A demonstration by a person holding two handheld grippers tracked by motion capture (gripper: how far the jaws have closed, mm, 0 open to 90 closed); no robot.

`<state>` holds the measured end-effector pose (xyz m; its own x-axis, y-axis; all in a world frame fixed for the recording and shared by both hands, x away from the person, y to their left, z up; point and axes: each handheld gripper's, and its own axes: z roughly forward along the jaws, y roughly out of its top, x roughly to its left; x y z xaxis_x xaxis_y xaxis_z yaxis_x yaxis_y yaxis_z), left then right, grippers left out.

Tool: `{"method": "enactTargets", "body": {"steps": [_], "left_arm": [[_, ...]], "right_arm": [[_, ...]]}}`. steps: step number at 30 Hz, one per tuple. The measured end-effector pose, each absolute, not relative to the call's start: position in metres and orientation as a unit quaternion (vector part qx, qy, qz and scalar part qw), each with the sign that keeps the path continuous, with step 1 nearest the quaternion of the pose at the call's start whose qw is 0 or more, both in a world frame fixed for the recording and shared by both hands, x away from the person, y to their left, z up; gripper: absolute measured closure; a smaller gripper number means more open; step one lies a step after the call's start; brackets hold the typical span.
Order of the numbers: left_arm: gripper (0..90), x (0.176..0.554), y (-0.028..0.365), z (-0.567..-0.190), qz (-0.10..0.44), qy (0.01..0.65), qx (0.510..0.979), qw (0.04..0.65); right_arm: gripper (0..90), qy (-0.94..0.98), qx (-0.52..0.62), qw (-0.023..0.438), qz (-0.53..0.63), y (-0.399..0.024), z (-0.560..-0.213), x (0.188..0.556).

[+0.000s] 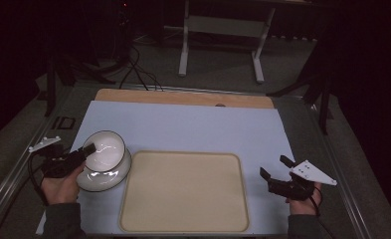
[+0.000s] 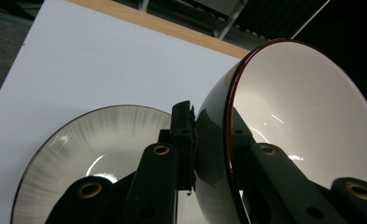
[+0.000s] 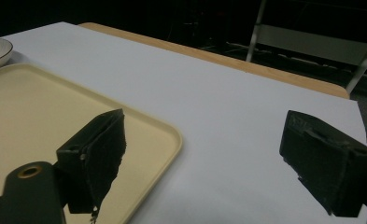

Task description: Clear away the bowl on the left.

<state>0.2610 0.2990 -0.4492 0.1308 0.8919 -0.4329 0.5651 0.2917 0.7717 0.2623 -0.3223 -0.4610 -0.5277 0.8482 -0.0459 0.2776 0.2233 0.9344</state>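
A pale blue mat (image 1: 183, 127) covers most of the table, filling the middle of the high view. A beige tray (image 1: 184, 191) lies empty at lower centre. At lower left, just beside the tray, two white bowls sit together: a lower bowl (image 1: 101, 178) flat on the mat and an upper bowl (image 1: 105, 149) tipped on edge above it. The left gripper (image 1: 86, 149) pinches the tipped bowl's rim, one jaw inside and one outside. The right gripper (image 1: 273, 174), at lower right, hovers over the mat with jaws wide and empty. The bowls look glazed, stiff, slippery and breakable; the rim is probably the only workable hold, and the grip should be firm.
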Motion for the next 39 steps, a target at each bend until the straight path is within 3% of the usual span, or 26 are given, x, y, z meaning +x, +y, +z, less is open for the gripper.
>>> {"method": "enactTargets", "body": {"steps": [39], "left_arm": [[79.6,0.262,0.271,-0.434,0.158,0.603,0.587,0.517]], "right_arm": [[14.0,0.726,0.388,0.294,0.487,-0.322,-0.461,0.262]]}}
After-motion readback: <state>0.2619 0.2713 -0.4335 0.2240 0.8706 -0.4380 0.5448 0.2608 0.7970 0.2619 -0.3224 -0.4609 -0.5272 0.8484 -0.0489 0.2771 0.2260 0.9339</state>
